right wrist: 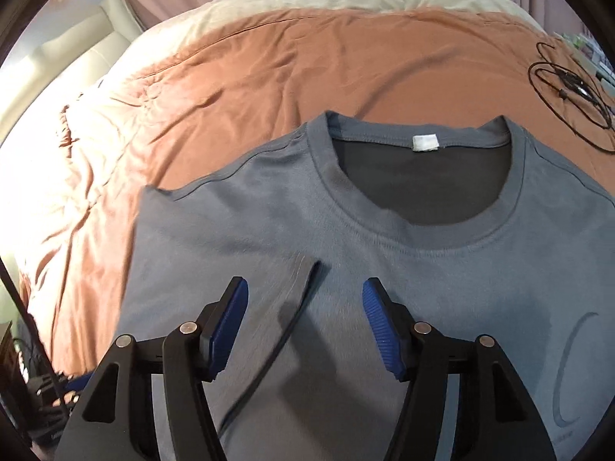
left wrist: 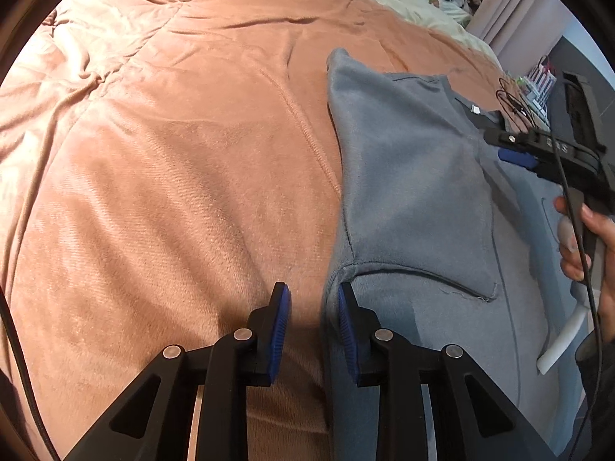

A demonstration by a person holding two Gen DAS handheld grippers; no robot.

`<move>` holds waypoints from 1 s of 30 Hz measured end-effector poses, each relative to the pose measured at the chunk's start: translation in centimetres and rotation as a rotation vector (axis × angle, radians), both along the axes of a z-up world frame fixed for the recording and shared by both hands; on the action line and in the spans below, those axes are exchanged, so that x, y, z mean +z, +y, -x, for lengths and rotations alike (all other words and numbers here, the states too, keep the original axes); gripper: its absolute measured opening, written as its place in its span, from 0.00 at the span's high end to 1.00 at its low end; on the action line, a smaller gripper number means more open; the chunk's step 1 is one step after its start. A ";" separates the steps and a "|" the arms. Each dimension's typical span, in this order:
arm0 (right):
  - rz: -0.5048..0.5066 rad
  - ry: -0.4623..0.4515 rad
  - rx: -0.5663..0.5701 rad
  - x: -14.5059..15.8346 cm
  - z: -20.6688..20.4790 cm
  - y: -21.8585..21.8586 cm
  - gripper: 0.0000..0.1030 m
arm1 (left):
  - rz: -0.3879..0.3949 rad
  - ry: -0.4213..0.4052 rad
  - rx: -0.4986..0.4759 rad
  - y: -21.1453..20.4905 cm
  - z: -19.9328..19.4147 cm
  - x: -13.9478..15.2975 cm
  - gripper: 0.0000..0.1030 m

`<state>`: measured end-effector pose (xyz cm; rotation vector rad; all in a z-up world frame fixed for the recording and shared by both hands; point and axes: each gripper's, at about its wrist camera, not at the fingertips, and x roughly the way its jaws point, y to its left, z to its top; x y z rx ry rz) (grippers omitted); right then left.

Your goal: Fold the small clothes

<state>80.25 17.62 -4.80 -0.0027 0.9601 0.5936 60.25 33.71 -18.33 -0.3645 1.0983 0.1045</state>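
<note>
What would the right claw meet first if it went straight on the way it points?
Probably the grey shirt, at the folded-in sleeve edge just below the collar; the open right claw looks just above the cloth, though depth is unclear.

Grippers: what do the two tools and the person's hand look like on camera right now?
Both are black plastic linkage frames with round silver pivot pins. The left gripper and the right gripper carry blue ribbed pads on their fingers. A thin black cable runs down the right tool's handle past the bare hand; no sleeve is visible.
</note>
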 end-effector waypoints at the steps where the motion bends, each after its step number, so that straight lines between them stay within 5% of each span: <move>1: -0.017 0.012 0.012 0.1 0.5 -0.4 0.42 | 0.003 -0.008 0.001 0.0 0.1 0.3 0.72; 10: -0.103 0.096 0.084 -0.3 5.5 -3.6 0.42 | 0.002 -0.074 0.002 -0.8 0.7 2.6 0.72; 18: -0.135 0.147 0.131 -1.6 8.2 -3.0 0.63 | 0.005 -0.082 0.014 -1.1 -1.7 1.9 0.72; 22: -0.184 0.149 0.120 -1.5 8.8 -3.0 0.67 | -0.009 -0.019 0.026 -0.9 -2.3 0.2 0.72; 30: -0.057 0.159 0.162 -3.4 10.7 -1.3 0.70 | 0.019 -0.021 0.069 -0.6 -0.1 0.7 0.72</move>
